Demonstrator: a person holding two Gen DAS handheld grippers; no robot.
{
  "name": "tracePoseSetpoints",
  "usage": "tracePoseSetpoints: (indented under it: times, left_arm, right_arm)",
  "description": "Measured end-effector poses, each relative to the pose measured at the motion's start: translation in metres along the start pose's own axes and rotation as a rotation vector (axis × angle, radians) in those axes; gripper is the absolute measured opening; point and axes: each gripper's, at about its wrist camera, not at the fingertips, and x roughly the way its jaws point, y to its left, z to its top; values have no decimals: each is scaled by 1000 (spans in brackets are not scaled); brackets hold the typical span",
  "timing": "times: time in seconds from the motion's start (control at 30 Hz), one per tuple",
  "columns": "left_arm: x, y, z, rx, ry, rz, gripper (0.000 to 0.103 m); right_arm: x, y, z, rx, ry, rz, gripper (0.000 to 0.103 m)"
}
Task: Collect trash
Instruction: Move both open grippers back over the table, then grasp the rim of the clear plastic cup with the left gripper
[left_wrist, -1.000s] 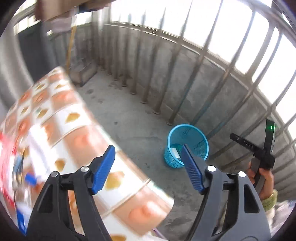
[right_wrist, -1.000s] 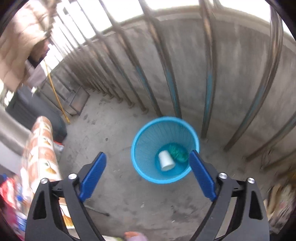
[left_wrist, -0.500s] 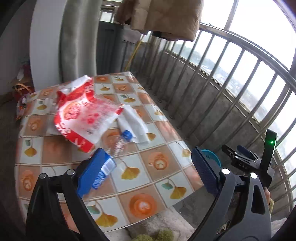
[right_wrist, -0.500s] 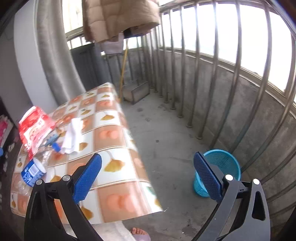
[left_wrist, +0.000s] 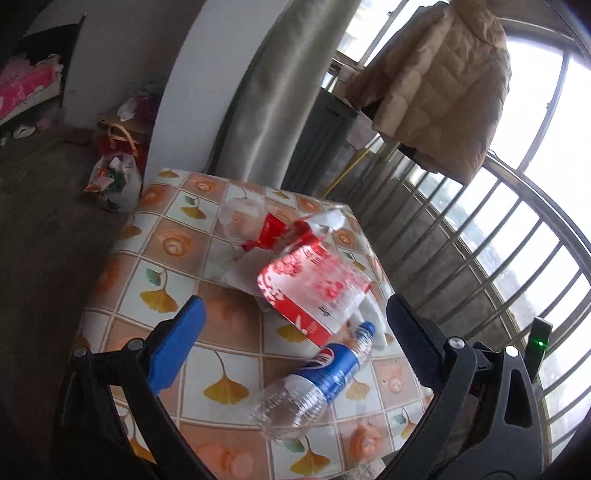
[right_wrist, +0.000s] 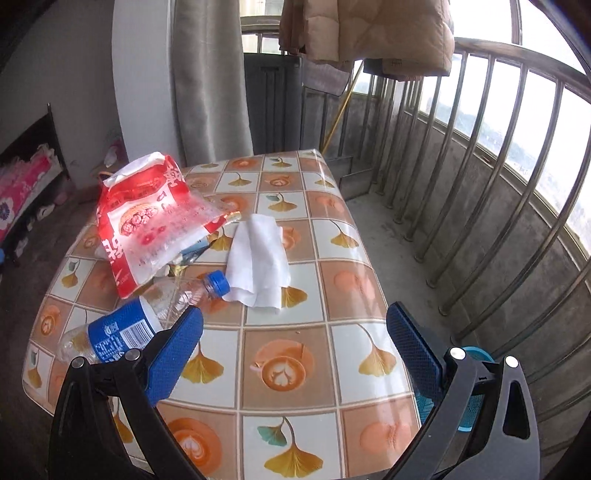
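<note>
Picking up the plastic bottle (left_wrist: 317, 376) looks like the sensible next move, since it lies on its side nearest both tongs, at the near part of the table (right_wrist: 295, 354), its blue cap (right_wrist: 217, 280) touching the white tissue (right_wrist: 258, 262). A good grasp would close across the labelled middle, where the body is stiffest; the clear end is crumpled and would likely give way or slip. The bottle is round and could roll on the glossy cloth, so coming straight down over it seems wiser than pushing from one side.

The left tongs (left_wrist: 291, 339) hang over the table with the jaws spread wide and nothing between them, the bottle lying just ahead between the two blue pads. The right tongs (right_wrist: 295, 343) are likewise wide and empty, set nearer the tissue.

Behind the bottle a red and white plastic bag (right_wrist: 147, 218) lies crumpled, partly over the bottle's shoulder, so it may drag along when the bottle is lifted.

The blue basket (right_wrist: 476, 358) stands on the floor past the table's edge, mostly hidden behind the right tongs; its contents cannot be seen here. The bottle appears empty.
</note>
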Motion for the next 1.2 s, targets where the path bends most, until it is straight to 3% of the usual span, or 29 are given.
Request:
tracePoseSetpoints:
  times: [0.07,0.37,0.53,0.63,0.83,0.87,1.0,1.2]
  left_arm:
    - [4,17,8,-6,-20,15,94]
    - [45,79,56,-5,-104,207,94]
    - [92,94,78,61,-92,339,94]
    - [124,96,84,73,-39,309,94]
    - [180,75,88,130,64,132,94]
    - [189,69,87,149,79,124,91]
    - [229,55,84,226,162,165,61]
    - [263,57,82,228,246,228,24]
  right_arm:
    - [7,5,7,11,-2,31,97]
    - [43,0,20,157,9,153,97]
    - [60,-12,21,240,42,143,97]
    - [73,-18,18,272,85,136,96]
    - [91,-30,13,327,137,144,96]
    - [93,-30,13,330,141,147,96]
    - [98,-31,12,340,157,165,92]
    - [105,-35,10,362,182,192,83]
